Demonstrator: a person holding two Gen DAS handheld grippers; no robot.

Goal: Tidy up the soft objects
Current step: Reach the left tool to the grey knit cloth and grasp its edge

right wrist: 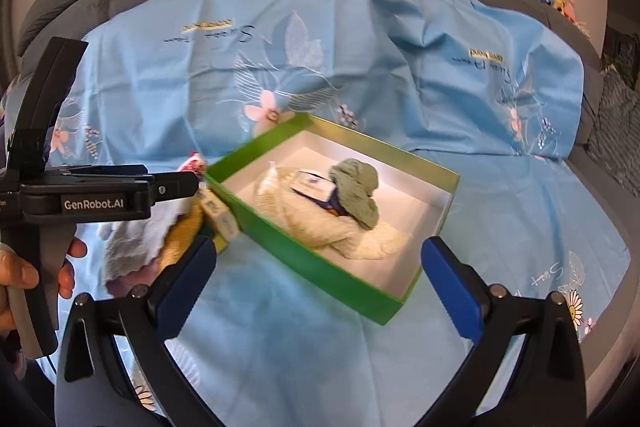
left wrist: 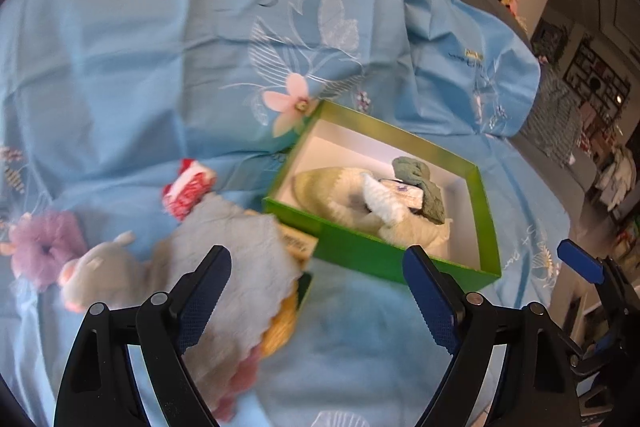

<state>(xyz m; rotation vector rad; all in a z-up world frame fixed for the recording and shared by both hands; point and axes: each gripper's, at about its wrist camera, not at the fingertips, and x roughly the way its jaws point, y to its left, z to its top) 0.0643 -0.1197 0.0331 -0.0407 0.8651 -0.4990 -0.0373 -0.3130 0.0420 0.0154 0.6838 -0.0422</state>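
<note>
Closest to my left camera, my left gripper (left wrist: 316,291) is hanging with its jaws spread wide and nothing between them. Just past the left jaw a grey fleecy cloth (left wrist: 236,251) is lying draped over a yellow knitted piece (left wrist: 280,331) and something pink, all piled near the front left of the blue sheet (left wrist: 120,67). I am judging the cloth as light and floppy, so it is going to sag and trail; I would be pinching it at a bunched fold near its middle, not at the scalloped edge. Beside it a grey plush toy (left wrist: 96,275), a purple scrunchie (left wrist: 44,251) and a red-and-white fabric piece (left wrist: 188,191) are resting, all squashy and easy to pinch anywhere thick. To the right the green box (left wrist: 360,255) is sitting open, already holding a cream knitted item (left wrist: 340,195), a white fluffy piece (left wrist: 380,199) and a sage green cloth (left wrist: 424,187).

Nearest my right camera, my right gripper (right wrist: 320,295) is also standing fully spread and empty, hovering over bare sheet in front of the box (right wrist: 320,267). At the left edge a hand (right wrist: 24,283) is gripping the left tool. The cloth pile (right wrist: 132,247) is touching the box's left corner, where a small cream carton (right wrist: 220,219) is wedged; that one is looking stiffer, so I would be taking it across its narrow sides.
</note>
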